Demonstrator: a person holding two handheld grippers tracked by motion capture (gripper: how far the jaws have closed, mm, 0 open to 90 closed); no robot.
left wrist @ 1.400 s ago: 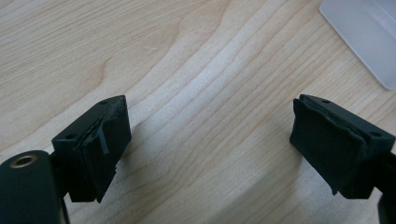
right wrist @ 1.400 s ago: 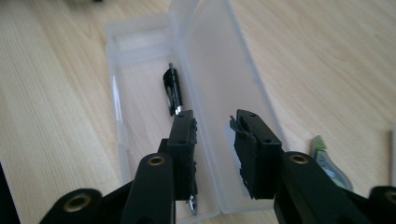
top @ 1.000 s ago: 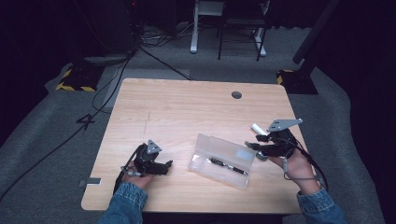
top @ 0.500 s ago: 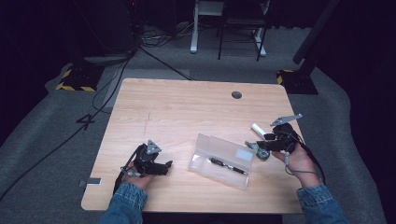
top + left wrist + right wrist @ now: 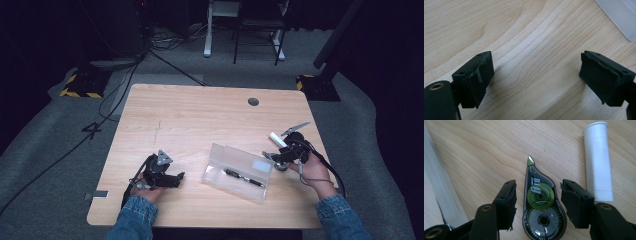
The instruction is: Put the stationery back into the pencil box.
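My right gripper [image 5: 537, 203] straddles the tape dispenser [image 5: 541, 208], jaws spread, beside the clear case [image 5: 239, 171]. Probable step: grasping. Next: close evenly. My left gripper [image 5: 536, 80] rests spread, empty.

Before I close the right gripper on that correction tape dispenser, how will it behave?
The correction tape dispenser looks like a rigid, hollow plastic shell, so probably light and stiff. Its smooth, curved sides may slip between the pads of the right gripper. Lying flat, it shouldn't roll, unlike the white tube beside it.
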